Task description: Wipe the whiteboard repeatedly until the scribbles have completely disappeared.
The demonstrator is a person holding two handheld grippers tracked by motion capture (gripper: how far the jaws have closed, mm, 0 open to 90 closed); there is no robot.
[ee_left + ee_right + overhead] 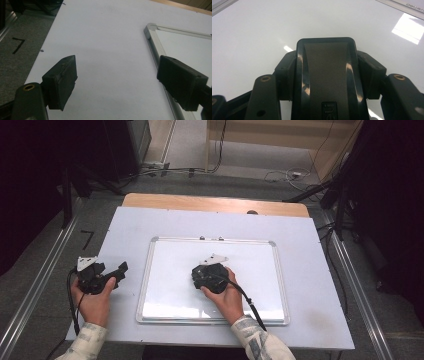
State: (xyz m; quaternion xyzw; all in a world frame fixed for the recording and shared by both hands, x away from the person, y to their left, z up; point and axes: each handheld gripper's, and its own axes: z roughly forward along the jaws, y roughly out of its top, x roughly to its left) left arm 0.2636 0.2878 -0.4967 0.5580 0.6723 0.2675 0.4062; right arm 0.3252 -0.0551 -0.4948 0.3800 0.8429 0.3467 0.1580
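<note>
A black whiteboard eraser [327,75], oblong with rounded corners and a glossy rim around a matt centre panel, sits pinched on both long sides above the whiteboard [165,290], near the board's centre, its free end toward 12 o'clock.

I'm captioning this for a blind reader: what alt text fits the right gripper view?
The right hand-held gripper is shut on a black eraser, holding it over a glossy whiteboard. The board looks blank, with a bright window-like reflection at upper right and its frame at the corners.
</note>
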